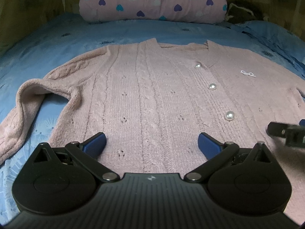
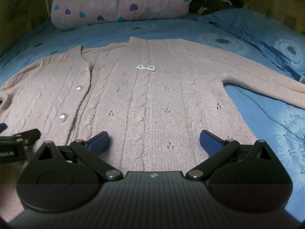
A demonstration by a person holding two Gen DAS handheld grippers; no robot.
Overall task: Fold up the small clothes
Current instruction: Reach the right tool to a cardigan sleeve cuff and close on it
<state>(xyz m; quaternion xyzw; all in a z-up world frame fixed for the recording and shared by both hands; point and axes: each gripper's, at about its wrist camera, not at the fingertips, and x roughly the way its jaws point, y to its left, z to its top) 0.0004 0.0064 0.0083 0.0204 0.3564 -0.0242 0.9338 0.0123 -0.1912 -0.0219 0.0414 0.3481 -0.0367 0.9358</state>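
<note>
A pink knitted cardigan point(image 1: 152, 87) with pearl buttons point(image 1: 229, 115) lies flat, front up, on the blue bed sheet point(image 1: 57, 36). Its left sleeve point(image 1: 24, 103) is bent and rumpled beside the body. In the right wrist view the cardigan point(image 2: 152, 95) shows a small silver bow point(image 2: 146, 67), and its right sleeve point(image 2: 266, 84) stretches out to the right. My left gripper point(image 1: 152, 144) is open and empty over the left half of the hem. My right gripper point(image 2: 154, 141) is open and empty over the right half of the hem. Each gripper shows at the edge of the other's view.
A pink quilt roll with coloured hearts point(image 1: 152, 0) lies across the head of the bed. A dark bundle point(image 1: 244, 11) sits to its right. A blue pillow point(image 2: 266, 38) lies at the right. Wooden walls point(image 1: 28, 5) close in the bed's sides.
</note>
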